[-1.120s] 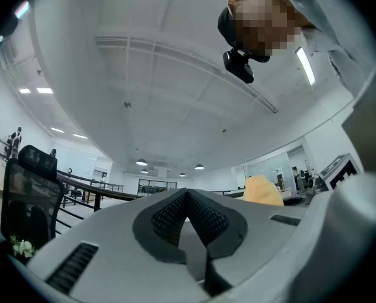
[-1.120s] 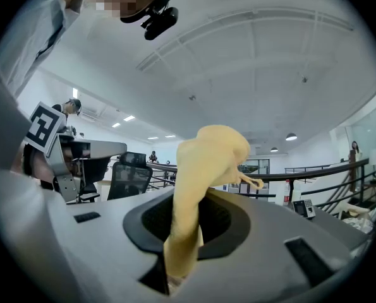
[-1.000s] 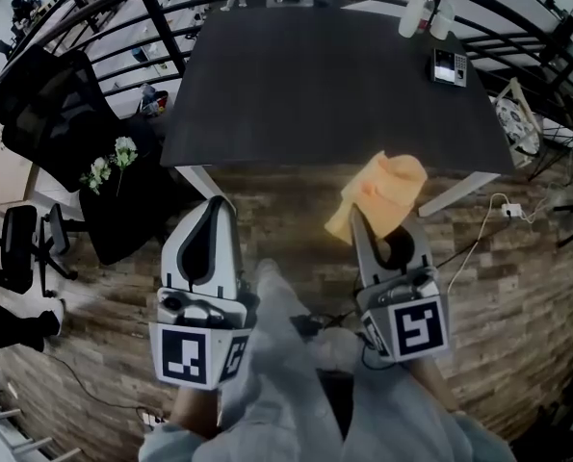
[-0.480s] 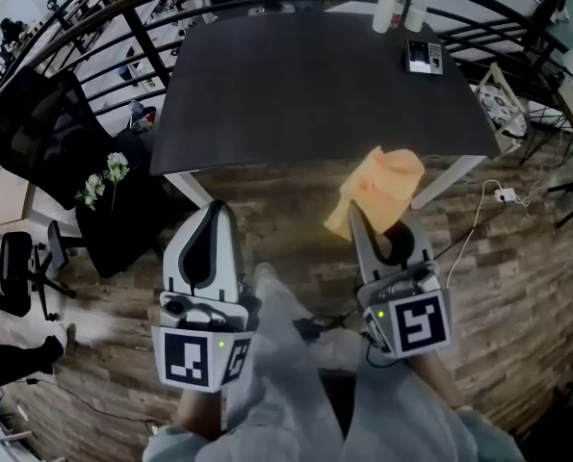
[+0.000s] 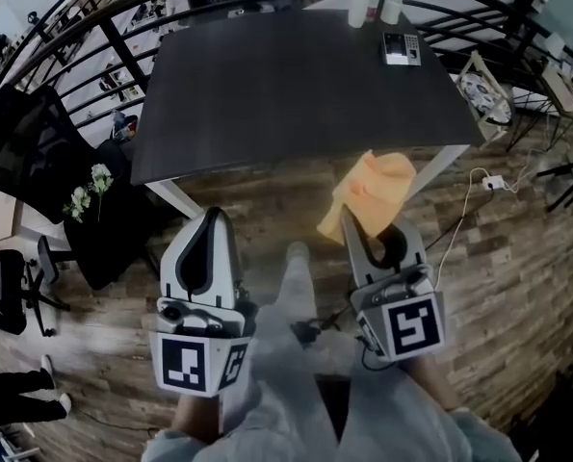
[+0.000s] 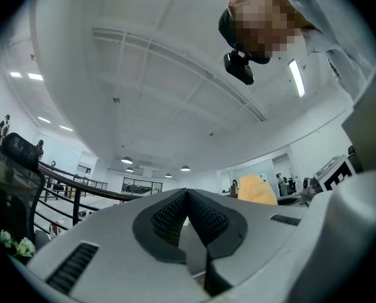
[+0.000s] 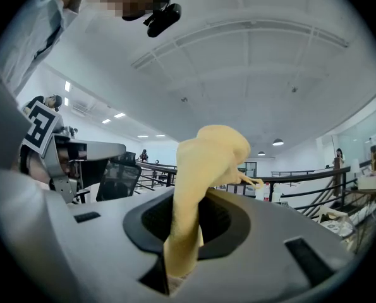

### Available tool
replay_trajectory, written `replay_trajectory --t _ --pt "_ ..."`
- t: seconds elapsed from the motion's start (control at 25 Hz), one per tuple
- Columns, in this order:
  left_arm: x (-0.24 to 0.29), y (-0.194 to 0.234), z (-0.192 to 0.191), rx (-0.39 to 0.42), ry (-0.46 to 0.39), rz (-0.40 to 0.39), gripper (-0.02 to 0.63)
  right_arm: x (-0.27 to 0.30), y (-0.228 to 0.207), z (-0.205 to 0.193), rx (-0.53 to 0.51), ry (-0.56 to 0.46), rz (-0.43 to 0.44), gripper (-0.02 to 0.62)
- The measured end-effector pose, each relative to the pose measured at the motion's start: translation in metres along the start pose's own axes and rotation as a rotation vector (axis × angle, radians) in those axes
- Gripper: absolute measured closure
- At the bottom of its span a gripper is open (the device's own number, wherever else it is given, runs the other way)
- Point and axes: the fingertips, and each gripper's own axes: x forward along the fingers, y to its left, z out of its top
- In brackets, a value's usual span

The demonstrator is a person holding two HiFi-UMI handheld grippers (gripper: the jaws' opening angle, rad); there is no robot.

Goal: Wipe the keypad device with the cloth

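The keypad device (image 5: 400, 48) lies at the far right corner of the dark table (image 5: 286, 94). A crumpled orange cloth (image 5: 368, 195) sticks up from my right gripper (image 5: 355, 221), which is shut on it in front of the table's near right edge; the right gripper view shows the cloth (image 7: 203, 182) pinched between the jaws. My left gripper (image 5: 209, 221) is held beside it at the left, shut with nothing in it, well short of the table. In the left gripper view its jaws (image 6: 188, 197) meet, and the cloth (image 6: 258, 189) shows at the right.
Two white bottles (image 5: 373, 3) stand by the keypad device at the table's far edge. A black office chair (image 5: 31, 152) and a small flower bunch (image 5: 89, 189) are to the left. A cable and plug (image 5: 483, 183) lie on the wooden floor at the right. Railings run behind the table.
The view has shifted: the table and the keypad device now sit further left and higher in the head view. Both grippers keep their pose, the cloth still held.
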Motion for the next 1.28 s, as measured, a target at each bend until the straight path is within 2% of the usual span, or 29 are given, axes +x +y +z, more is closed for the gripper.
replay_trajectory --t 0.16,0.4,0.88,1.08,1.28 --pt "0.020 -0.004 -0.008 -0.017 0.004 -0.028 0.594 0.002 -0.012 -0.003 -0.002 -0.001 -0.025 0.525" --pt "0.075 -0.038 -0.019 -0.042 0.017 -0.147 0.594 0.001 -0.061 -0.011 0.007 0.019 -0.122 0.525" --pt "0.216 -0.167 -0.046 -0.086 0.056 -0.534 0.594 -0.046 -0.218 -0.025 0.048 0.083 -0.519 0.525" --pt "0.259 -0.202 -0.058 -0.106 0.065 -0.646 0.594 -0.056 -0.258 -0.032 0.037 0.134 -0.610 0.525" --pt "0.306 -0.228 -0.072 -0.132 0.068 -0.719 0.594 -0.050 -0.299 -0.039 0.042 0.159 -0.685 0.525"
